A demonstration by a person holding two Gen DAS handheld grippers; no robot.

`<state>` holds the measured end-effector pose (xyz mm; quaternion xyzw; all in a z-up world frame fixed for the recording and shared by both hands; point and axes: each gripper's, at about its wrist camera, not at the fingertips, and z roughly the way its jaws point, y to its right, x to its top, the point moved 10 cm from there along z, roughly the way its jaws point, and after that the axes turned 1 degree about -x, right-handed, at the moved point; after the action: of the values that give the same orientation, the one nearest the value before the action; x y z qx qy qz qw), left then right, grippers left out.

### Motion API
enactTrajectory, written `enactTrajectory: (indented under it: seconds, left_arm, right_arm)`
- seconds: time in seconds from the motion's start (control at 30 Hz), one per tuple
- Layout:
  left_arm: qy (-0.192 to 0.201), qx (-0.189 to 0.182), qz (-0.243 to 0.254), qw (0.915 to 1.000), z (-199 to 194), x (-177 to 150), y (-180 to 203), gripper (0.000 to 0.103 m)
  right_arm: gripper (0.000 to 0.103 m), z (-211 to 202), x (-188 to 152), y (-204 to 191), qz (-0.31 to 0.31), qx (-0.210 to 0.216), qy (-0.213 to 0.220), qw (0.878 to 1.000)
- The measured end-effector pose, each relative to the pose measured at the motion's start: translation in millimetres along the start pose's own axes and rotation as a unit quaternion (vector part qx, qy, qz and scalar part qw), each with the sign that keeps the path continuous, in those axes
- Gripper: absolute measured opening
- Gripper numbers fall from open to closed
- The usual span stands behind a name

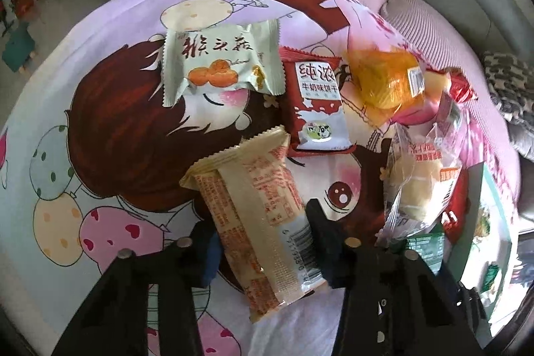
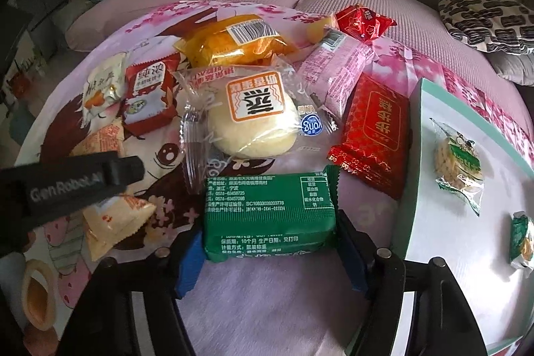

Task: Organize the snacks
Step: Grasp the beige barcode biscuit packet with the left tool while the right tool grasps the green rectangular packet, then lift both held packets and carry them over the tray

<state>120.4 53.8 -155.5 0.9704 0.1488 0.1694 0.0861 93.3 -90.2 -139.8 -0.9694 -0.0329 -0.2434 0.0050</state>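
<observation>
- Overall, snacks lie scattered on a pink cartoon-print cloth [image 2: 110,22]; a pale tray with a teal rim [image 2: 414,155] sits at the right edge.
- Clear-wrapped round bun [image 2: 253,125]: largest item, mid-cloth, cream-coloured, orange-and-white label on top.
- Green packet [image 2: 270,216]: flat rectangular block, white print, crimped ends, back side up, near edge of the cloth, just in front of the bun. It sits between the fingers of the right gripper [image 2: 272,259]; both blue pads touch its short sides, so the jaws grip it.
- Beige packet [image 1: 257,216]: long, orange print, barcode at its near end, seam side up, left of the green packet. Left gripper [image 1: 263,242] is clamped across its near half, jaws narrow.
- Red flat packet [image 2: 373,135]: gold pattern, right of the bun, beside the tray.
- Red milk-biscuit packet [image 1: 317,109] and white packet [image 1: 220,62]: far left, side by side.
- Orange packet [image 2: 233,42]: far side, behind the bun.
- Two small green-labelled snack bags [image 2: 460,162] lie on the tray.
</observation>
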Motion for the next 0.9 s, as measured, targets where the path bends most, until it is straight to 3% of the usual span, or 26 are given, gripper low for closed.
enactTrajectory:
  seconds: [0.37,0.7,0.9]
  left_arm:
    - [0.021,-0.024,-0.01,0.9994,-21.9,4.3,-0.9,0.037]
    - [0.096,-0.054,-0.011,0.9938,-77.5,17.2,-4.0,0.037]
    - [0.105,-0.069,0.014,0.992,-85.9,17.3,14.6,0.037]
  right_arm:
    - [0.07,-24.4,9.6,-1.7,0.008,0.008,0.032,0.999]
    - [0.07,-64.5,24.0,7.9,0.038,0.024,0.079,0.996]
    - [0.07,-68.0,20.8,21.5,0.059,0.022,0.075,0.995]
